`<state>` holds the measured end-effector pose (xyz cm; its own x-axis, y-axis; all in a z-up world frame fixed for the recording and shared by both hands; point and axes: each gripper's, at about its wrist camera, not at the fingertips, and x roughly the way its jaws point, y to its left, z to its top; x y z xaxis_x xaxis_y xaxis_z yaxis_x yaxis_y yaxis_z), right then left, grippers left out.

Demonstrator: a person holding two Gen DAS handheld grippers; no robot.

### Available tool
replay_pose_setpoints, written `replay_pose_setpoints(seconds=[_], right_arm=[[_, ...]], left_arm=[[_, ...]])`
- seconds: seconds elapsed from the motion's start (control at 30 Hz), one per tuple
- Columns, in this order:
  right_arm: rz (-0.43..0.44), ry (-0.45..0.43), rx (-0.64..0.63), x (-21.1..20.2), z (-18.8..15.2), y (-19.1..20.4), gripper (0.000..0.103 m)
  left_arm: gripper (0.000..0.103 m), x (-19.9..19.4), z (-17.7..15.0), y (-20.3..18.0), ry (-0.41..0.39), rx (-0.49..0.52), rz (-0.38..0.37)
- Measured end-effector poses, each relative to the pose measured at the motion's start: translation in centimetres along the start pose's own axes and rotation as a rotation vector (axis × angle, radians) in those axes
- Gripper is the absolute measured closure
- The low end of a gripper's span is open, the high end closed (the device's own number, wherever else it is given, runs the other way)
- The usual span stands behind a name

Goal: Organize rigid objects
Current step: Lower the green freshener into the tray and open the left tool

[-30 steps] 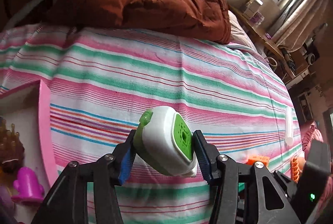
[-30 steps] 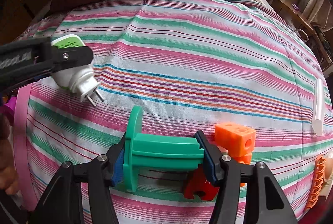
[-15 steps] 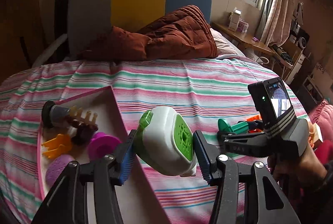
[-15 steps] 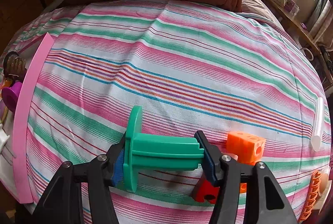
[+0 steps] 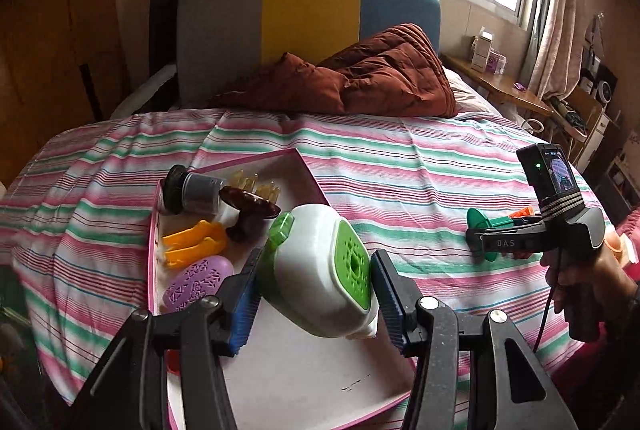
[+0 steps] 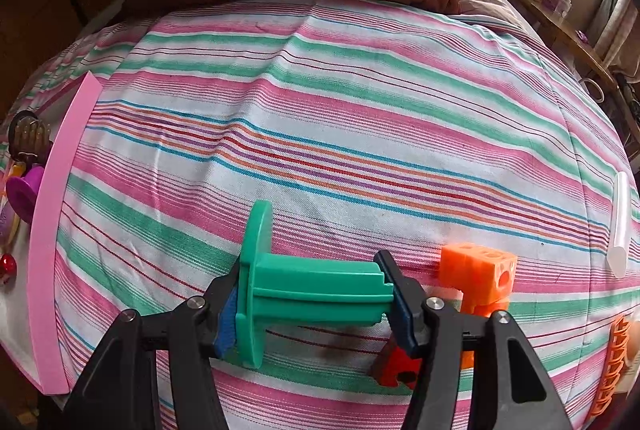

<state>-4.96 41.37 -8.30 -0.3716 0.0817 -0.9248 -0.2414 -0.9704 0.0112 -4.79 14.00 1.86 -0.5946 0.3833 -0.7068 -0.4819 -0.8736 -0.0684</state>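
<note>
Bottom centre of the left wrist view: left gripper [image 5: 316, 294] clamped on the plug-in [image 5: 320, 270], a white and green unit carried above the tray [image 5: 304, 382]. Bare white floor directly beneath it. Further up and left in the tray: purple brush [image 5: 198, 284], orange clip [image 5: 192, 244], brown comb [image 5: 250, 206], dark jar [image 5: 192, 192]. Mid right: right gripper [image 5: 486, 238] in a hand [image 5: 580, 282]. Bottom centre of the right wrist view: right gripper [image 6: 312, 300] clenched across a green spool [image 6: 304, 288], just above the striped sheet [image 6: 320, 134]. Beyond it, orange block [image 6: 476, 272]; white tube [image 6: 620, 222] at far right; tray rim [image 6: 60, 222] at far left.

Judged as the carry-to-tray step. Next: lower the plug-in onto the bare floor, clear of the brush, then release.
</note>
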Motion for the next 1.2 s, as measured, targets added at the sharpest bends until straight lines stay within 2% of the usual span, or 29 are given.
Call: replay_pose_setpoints(seconds=[0.2, 0.27, 0.47, 0.63, 0.77, 1.0, 1.2], right_arm=[[-0.002, -0.013, -0.012, 0.5, 0.1, 0.0, 0.042], [-0.009, -0.018, -0.021, -0.1, -0.4, 0.2, 0.042], [-0.035, -0.027, -0.054, 0.0, -0.3, 0.6, 0.043], [-0.046, -0.028, -0.066, -0.1, -0.3, 0.8, 0.043], [-0.052, -0.029, -0.072, -0.3, -0.4, 0.9, 0.043], [-0.053, -0.03, -0.073, -0.3, -0.3, 0.8, 0.043], [-0.054, -0.03, -0.074, -0.3, -0.3, 0.8, 0.043]], left_arm=[[0.049, 0.5, -1.2, 1.5, 0.038, -0.047, -0.016], [0.049, 0.7, -1.7, 2.6, 0.058, -0.091, -0.038], [0.049, 1.2, -3.3, 5.6, 0.099, -0.164, -0.04], [0.049, 2.1, -2.9, 5.8, 0.111, -0.162, -0.078], [0.049, 4.2, -1.9, 5.3, 0.134, -0.141, -0.082], [0.049, 7.9, -1.0, 5.8, 0.18, -0.148, -0.056], [0.045, 7.3, -0.9, 6.5, 0.148, -0.148, -0.021]])
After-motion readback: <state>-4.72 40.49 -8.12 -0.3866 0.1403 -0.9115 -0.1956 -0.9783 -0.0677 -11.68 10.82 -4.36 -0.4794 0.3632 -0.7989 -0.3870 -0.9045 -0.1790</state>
